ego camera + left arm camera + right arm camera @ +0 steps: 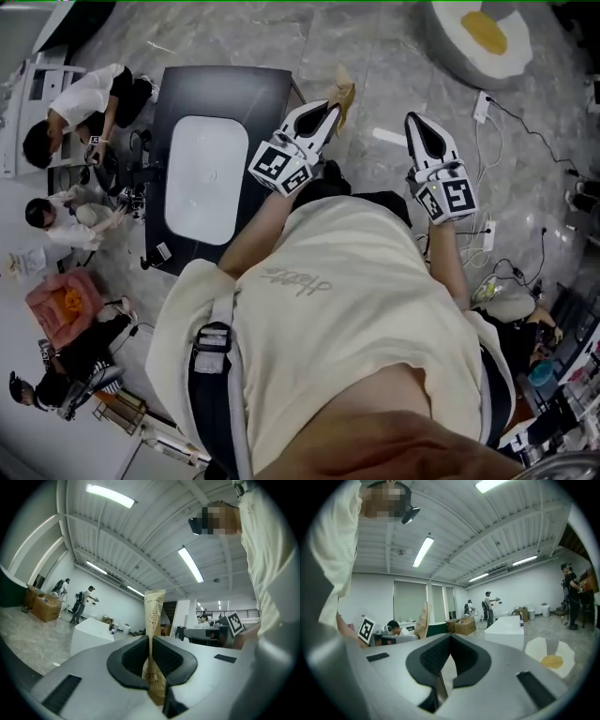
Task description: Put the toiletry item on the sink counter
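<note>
At the far left of the head view, several people are sitting or crouching on the floor [375,56] beside a dark surface [267,89] with a white basin [202,178] sunk into it. Nothing is lying on the bare part of the surface.

Just right of it, the left claw [328,111] is reaching forward. It is gripping a tan paper packet [344,94] that is sticking out past its tips. The packet is hanging in the air beside the surface's right edge, near the far corner, and is not touching it.

In the left gripper view, the left claw [150,641] is clenching the packet [153,616] between its dark pads. The packet is standing upright, with its lower printed end pinched flat and its top rising well above the jaws.

Farther right, the right claw [422,131] is pointing the same way, well apart from the packet. In the right gripper view, the right claw [450,636] is closing tip to tip on nothing, with only floor showing through the slit lower down. The packet [423,618] is showing off to that view's left. An egg-shaped rug [483,37] is lying at the head view's upper right.
</note>
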The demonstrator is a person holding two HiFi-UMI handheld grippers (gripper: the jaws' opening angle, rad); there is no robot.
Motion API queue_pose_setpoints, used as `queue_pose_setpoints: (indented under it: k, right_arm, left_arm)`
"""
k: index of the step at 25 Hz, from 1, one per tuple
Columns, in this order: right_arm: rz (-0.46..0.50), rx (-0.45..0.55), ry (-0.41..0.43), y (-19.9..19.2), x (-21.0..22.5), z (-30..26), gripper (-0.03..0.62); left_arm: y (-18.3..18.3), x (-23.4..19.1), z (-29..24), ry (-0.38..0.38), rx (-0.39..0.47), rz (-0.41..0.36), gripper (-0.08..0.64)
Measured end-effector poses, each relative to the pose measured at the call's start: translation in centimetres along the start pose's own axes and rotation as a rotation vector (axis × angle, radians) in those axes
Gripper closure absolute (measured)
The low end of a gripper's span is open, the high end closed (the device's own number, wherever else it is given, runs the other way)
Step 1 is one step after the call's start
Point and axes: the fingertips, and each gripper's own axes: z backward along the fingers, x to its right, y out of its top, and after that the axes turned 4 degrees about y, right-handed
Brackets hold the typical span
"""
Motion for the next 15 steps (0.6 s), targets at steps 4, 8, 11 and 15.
queue_pose_setpoints:
  k: [4, 8, 11, 15]
  right_arm:
    - [0.059, -0.059, 0.033, 0.5, 0.4, -4.2, 0.598]
    - [0.051, -0.098, 0.078, 0.0, 1.2, -8.1, 0.597]
    - [0.065, -0.104, 0.141, 0.5, 2.0, -11.6, 0.597]
    - [0.062, -0.108, 0.253, 0.6, 3.5, -16.6, 0.597]
  left_arm:
    - [0.3, -4.3, -0.1, 0.028, -0.014, -0.048, 0.532]
    - [0.3, -8.9, 0.0, 0.103, -0.023, -0.012, 0.532]
    - [-0.1, -11.8, -0.1, 0.19, -0.039, 0.023, 0.532]
    - [0.0, -14.7, -0.5, 0.298, -0.035, 0.048, 0.532]
